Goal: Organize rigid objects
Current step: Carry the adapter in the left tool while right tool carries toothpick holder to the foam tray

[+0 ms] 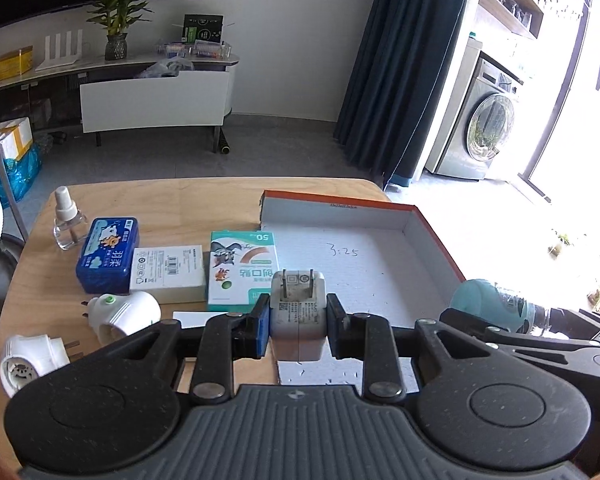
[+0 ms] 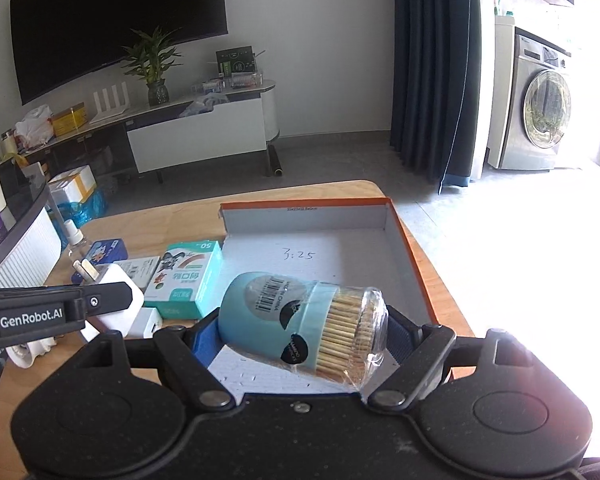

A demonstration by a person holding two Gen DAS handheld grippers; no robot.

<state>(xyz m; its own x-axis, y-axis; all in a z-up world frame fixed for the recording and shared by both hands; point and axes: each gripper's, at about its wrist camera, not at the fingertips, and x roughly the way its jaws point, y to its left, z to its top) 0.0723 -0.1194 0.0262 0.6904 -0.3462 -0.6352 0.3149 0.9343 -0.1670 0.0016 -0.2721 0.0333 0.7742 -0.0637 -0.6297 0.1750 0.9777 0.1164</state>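
The shallow cardboard tray (image 1: 436,236) was orange outside, white inside. The plastic toothpick jar (image 2: 268,312) was teal with black labels; the square plug-in charger (image 1: 298,312) was white; the tabletop (image 1: 172,204) showed pale wood grain.

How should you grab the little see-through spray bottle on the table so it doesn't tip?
Grip the spray bottle around its clear, wider body, low down, coming from the front or its open far side. It stands upright and its white cap is narrow, so a high pinch may tip it. The blue box sits close on its right.
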